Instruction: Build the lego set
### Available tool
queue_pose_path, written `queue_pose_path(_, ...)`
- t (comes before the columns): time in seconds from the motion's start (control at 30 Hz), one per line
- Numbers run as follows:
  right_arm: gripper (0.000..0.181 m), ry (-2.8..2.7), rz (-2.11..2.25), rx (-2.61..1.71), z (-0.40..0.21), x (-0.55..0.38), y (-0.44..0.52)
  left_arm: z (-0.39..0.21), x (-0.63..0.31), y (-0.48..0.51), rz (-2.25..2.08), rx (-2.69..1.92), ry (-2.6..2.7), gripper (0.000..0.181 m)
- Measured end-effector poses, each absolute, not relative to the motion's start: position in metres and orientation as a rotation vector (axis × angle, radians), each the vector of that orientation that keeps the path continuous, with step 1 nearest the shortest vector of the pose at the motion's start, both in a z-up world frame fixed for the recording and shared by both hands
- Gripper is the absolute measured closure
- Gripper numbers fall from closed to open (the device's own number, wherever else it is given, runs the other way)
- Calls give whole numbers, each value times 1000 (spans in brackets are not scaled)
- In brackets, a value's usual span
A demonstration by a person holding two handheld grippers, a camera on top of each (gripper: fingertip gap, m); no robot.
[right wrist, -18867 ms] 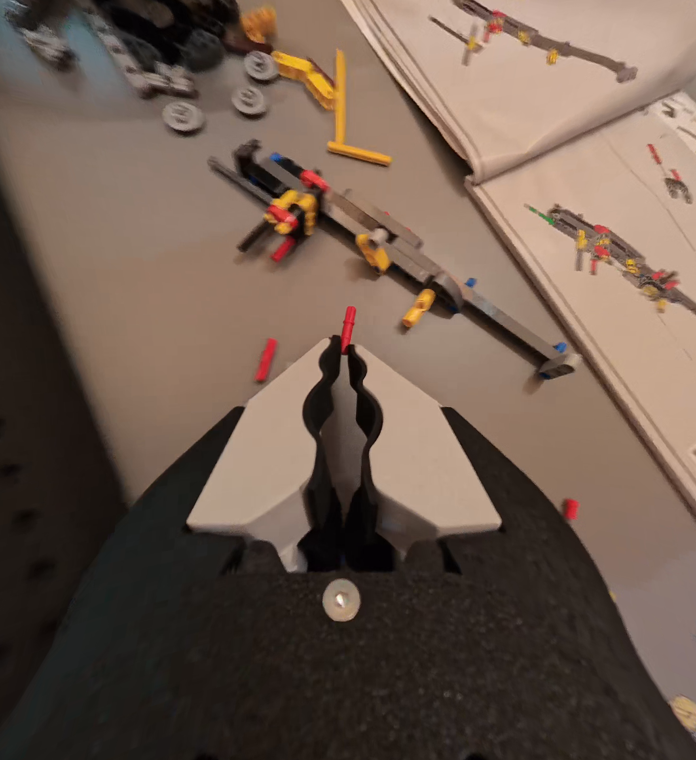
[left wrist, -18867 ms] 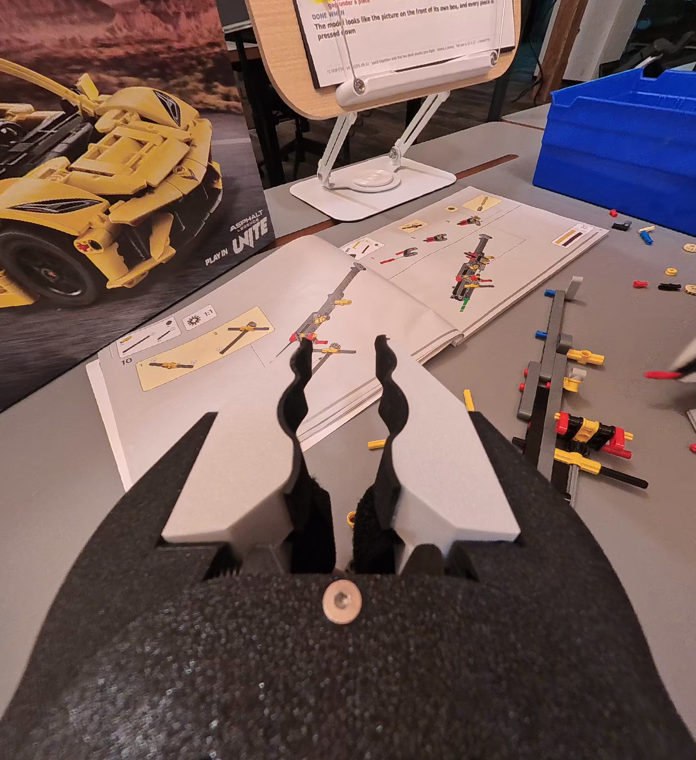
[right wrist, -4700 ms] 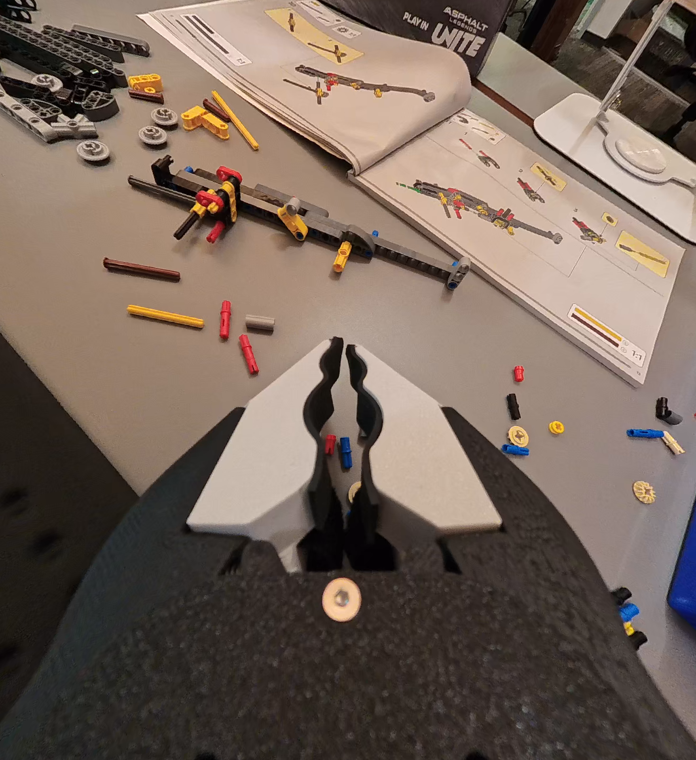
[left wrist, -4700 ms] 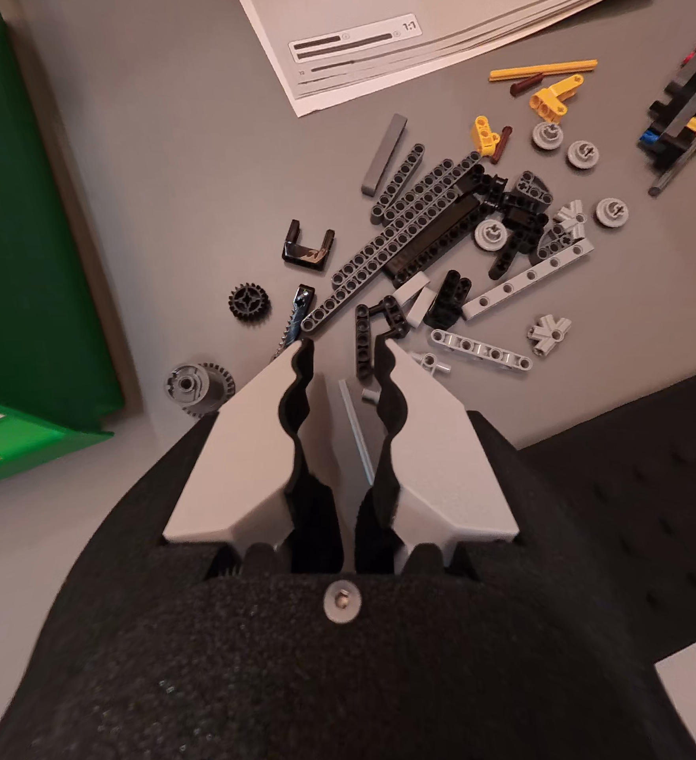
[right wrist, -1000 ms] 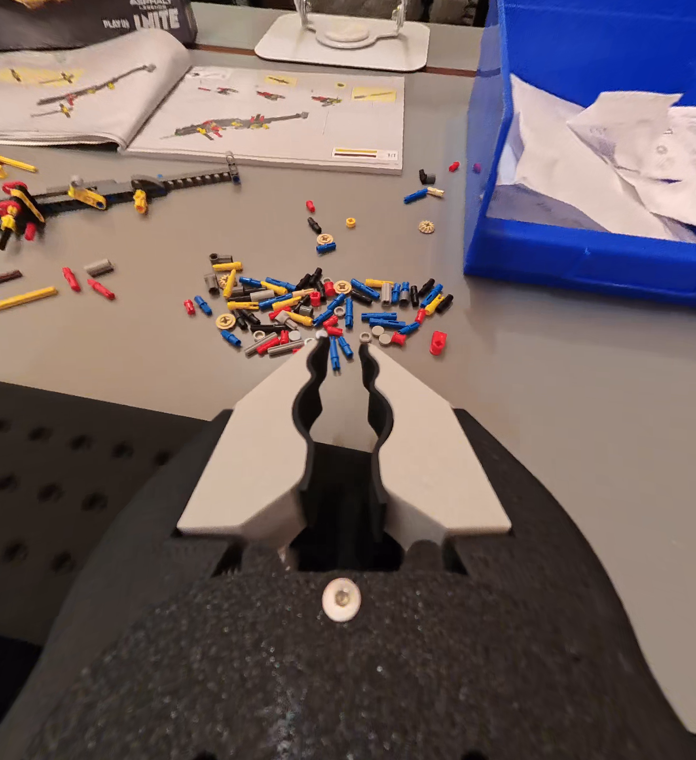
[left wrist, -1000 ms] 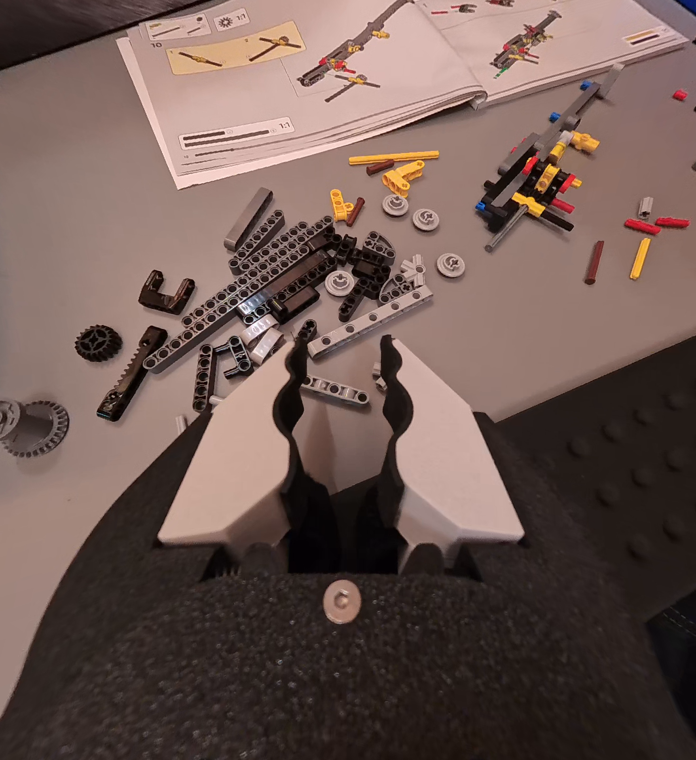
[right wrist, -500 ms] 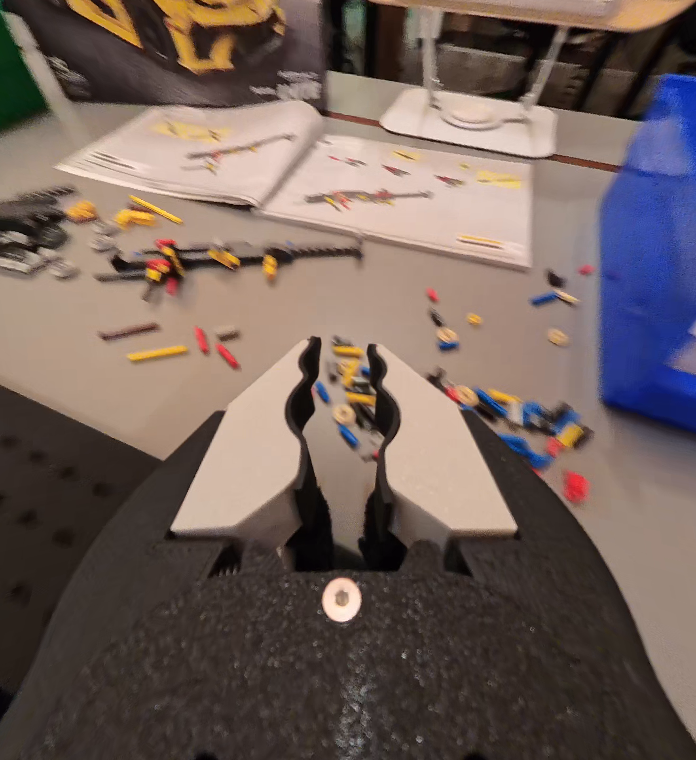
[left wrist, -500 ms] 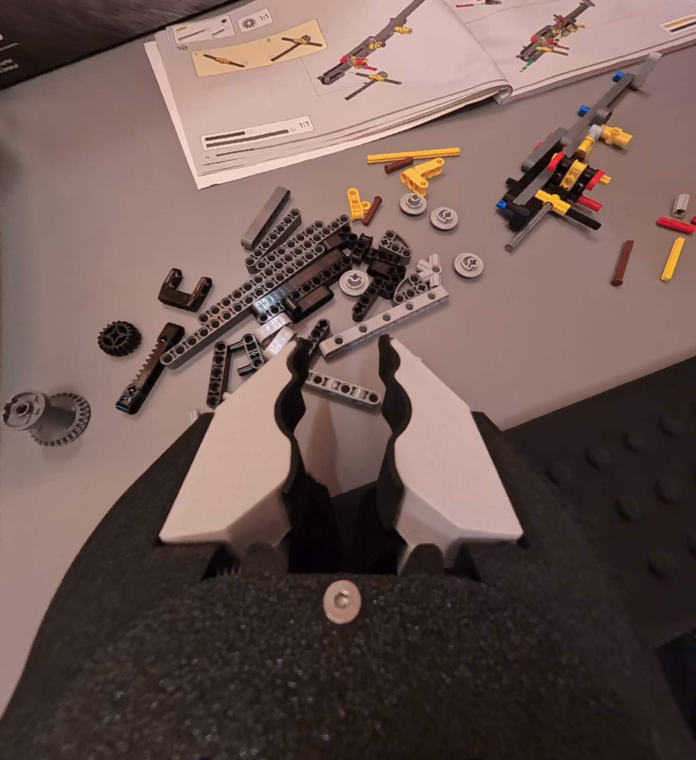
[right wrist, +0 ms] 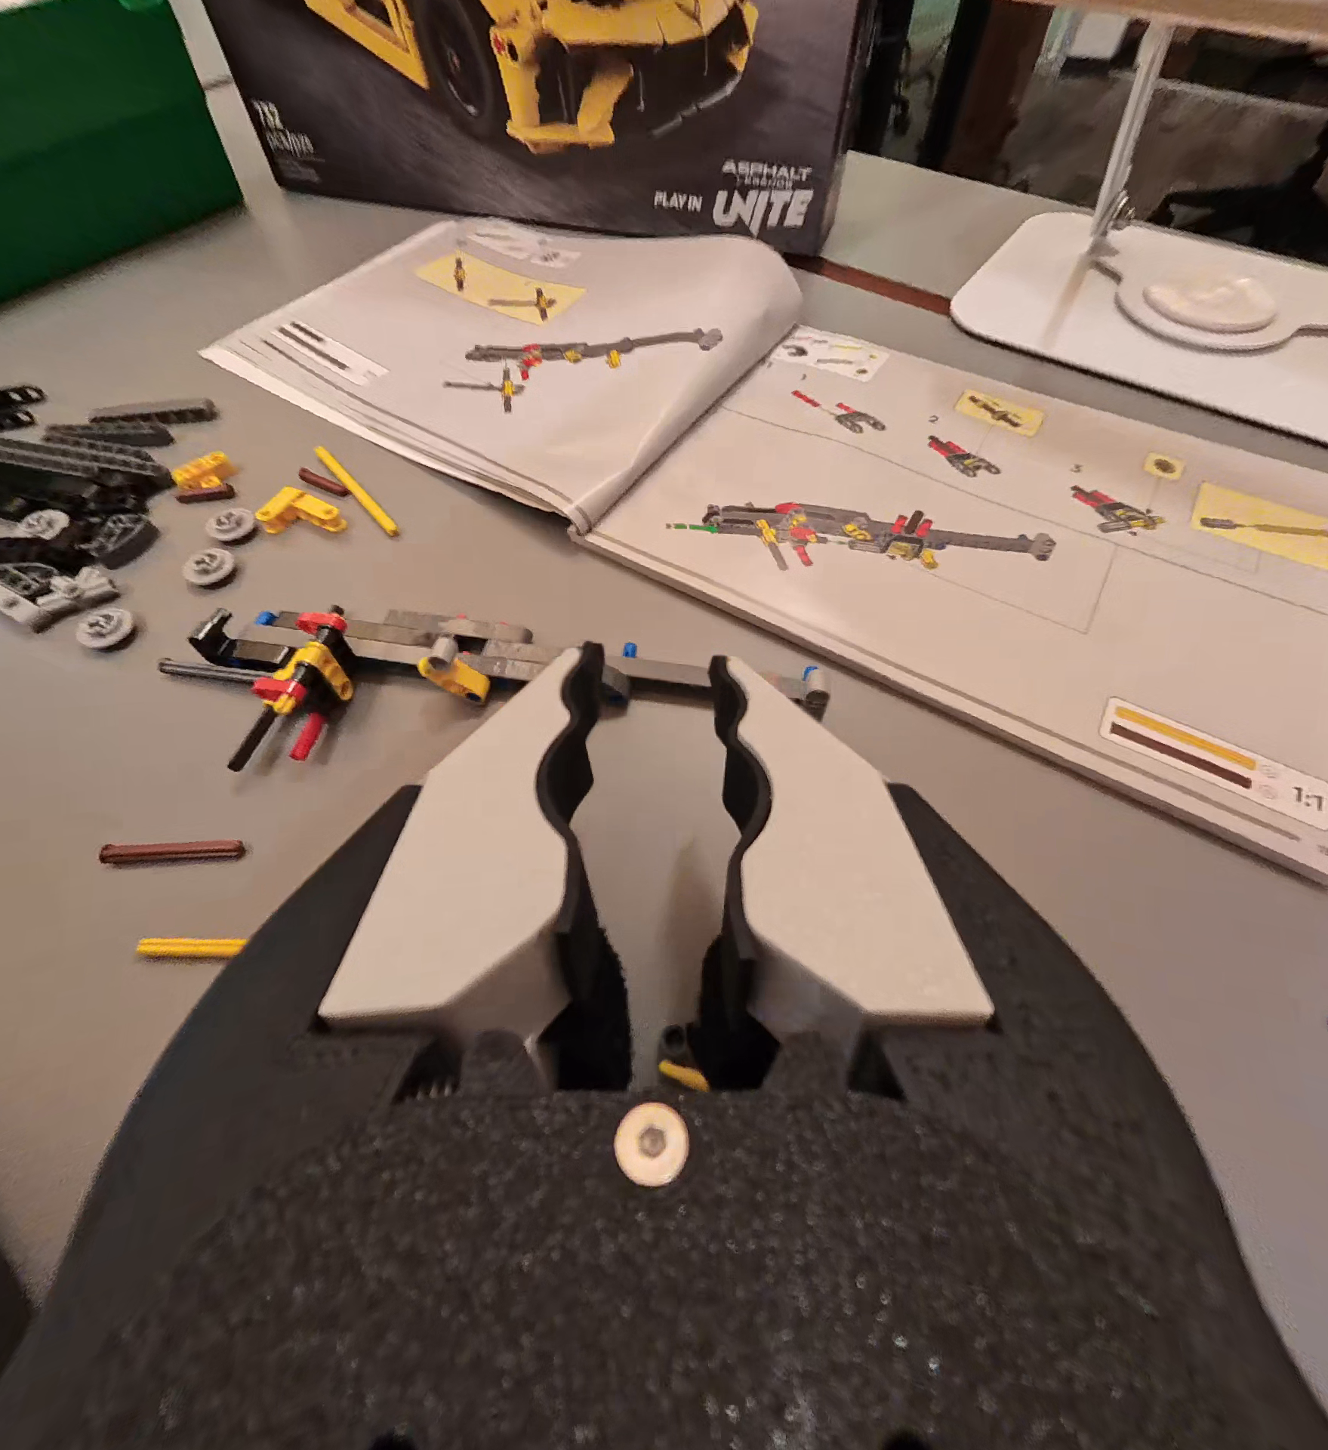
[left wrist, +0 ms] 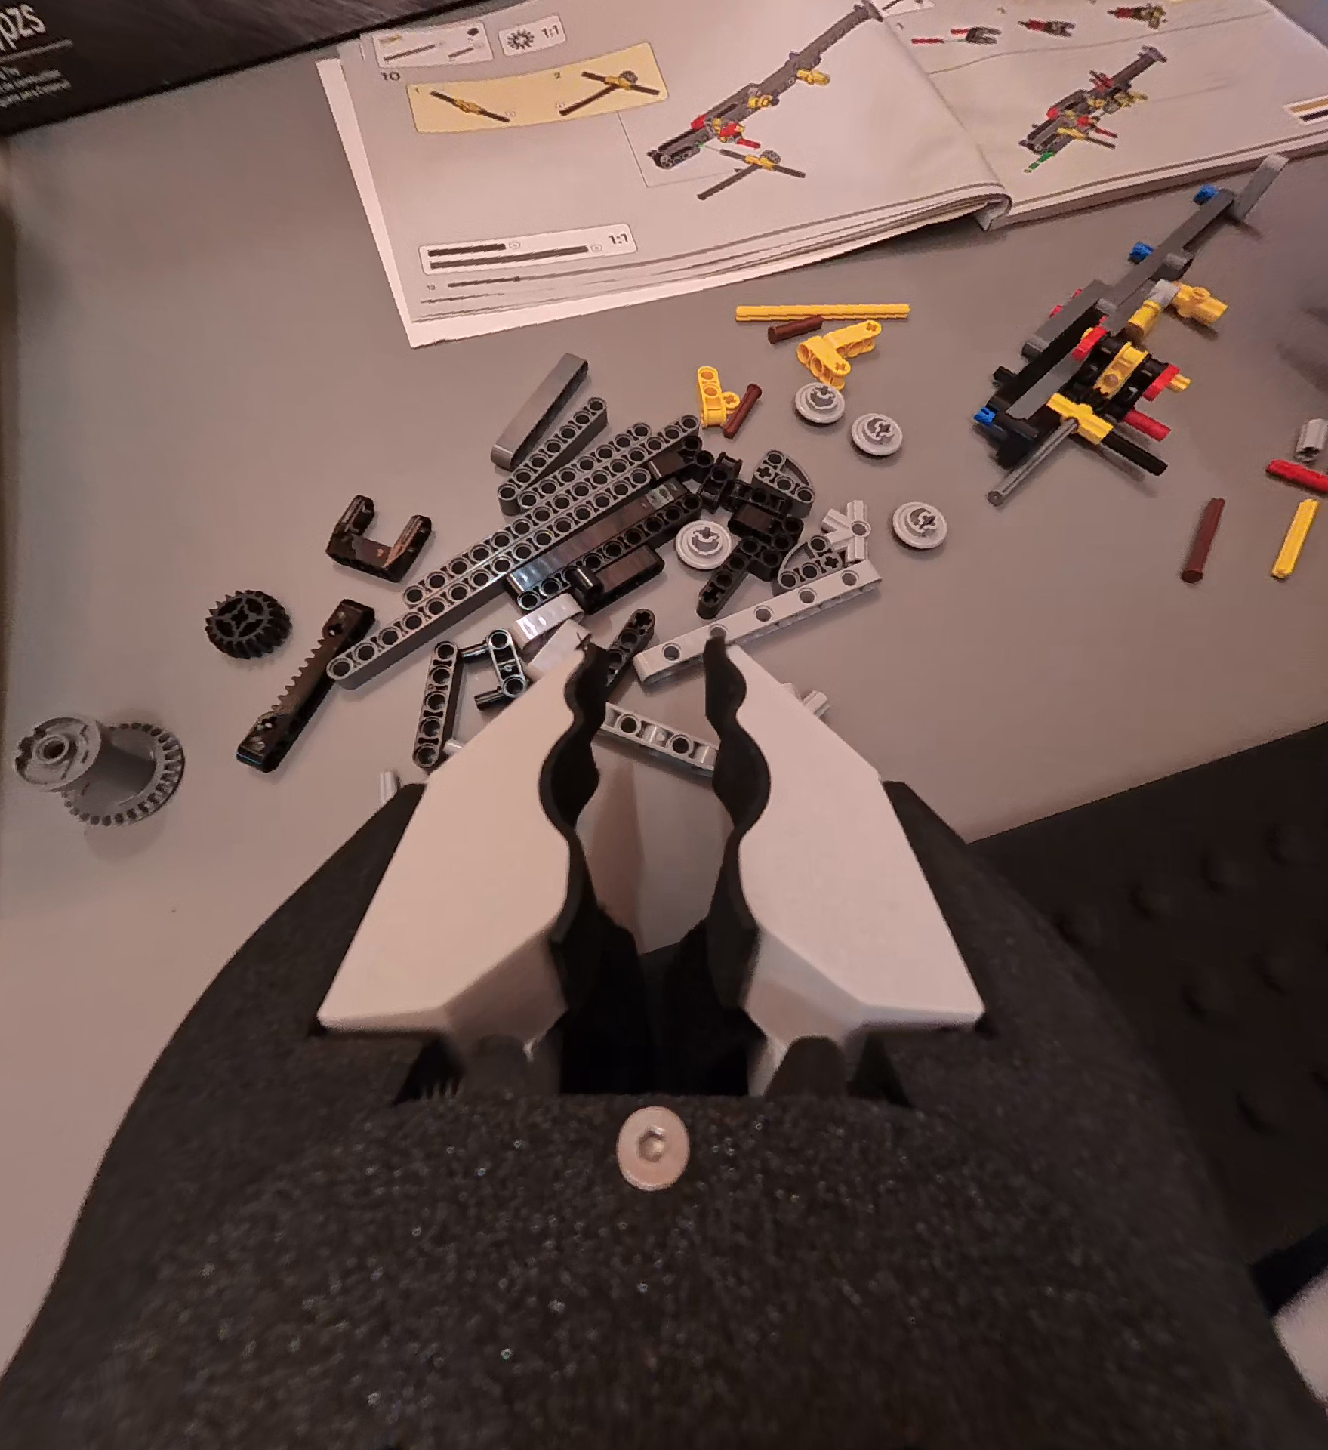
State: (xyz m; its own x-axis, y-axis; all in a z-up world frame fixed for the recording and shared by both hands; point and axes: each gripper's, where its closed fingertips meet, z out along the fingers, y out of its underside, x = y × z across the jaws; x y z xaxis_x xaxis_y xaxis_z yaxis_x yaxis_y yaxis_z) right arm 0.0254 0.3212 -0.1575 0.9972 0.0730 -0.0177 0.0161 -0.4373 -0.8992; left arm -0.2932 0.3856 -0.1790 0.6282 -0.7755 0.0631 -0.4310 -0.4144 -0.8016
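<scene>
My left gripper is open and empty, above the near edge of a pile of black and grey beams; a light grey beam lies just past its tips. The part-built assembly, a long dark beam with yellow, red and blue pieces, lies at the right. In the right wrist view my right gripper is open and empty, its tips just in front of the same assembly. The open instruction booklet lies behind it and also shows in the left wrist view.
A grey gear hub and black gear lie left of the pile. Loose yellow and brown axles lie near the table front. The set's box, a green bin and a white stand base stand behind. Left tips to right tips: about 35 cm. The left tips stand about 12 cm off the grey gear hub.
My right gripper has swung left from the pile of small pins and the blue bin to the assembly and booklet, and its jaws have opened wider. My left gripper has edged closer to the beam pile.
</scene>
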Motion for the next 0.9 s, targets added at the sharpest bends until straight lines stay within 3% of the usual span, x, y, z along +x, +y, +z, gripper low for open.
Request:
queue_pose_path(0.33, 155, -58, 135, -1909, -131, 16, 309, -175, -302, 393, -375, -2021, 914, 161)
queue_pose_path(0.53, 156, -63, 125, -1917, -134, 15, 306, -183, -358, 417, -239, -2162, 871, 158)
queue_pose_path(0.67, 156, -66, 162, -1919, -133, 11, 307, -166, -341, 434, -289, -2098, 1056, 158)
queue_pose_path(0.9, 157, -50, 157, -1909, -131, 14, 303, -193, -319, 489, -45, -2174, 1445, 144)
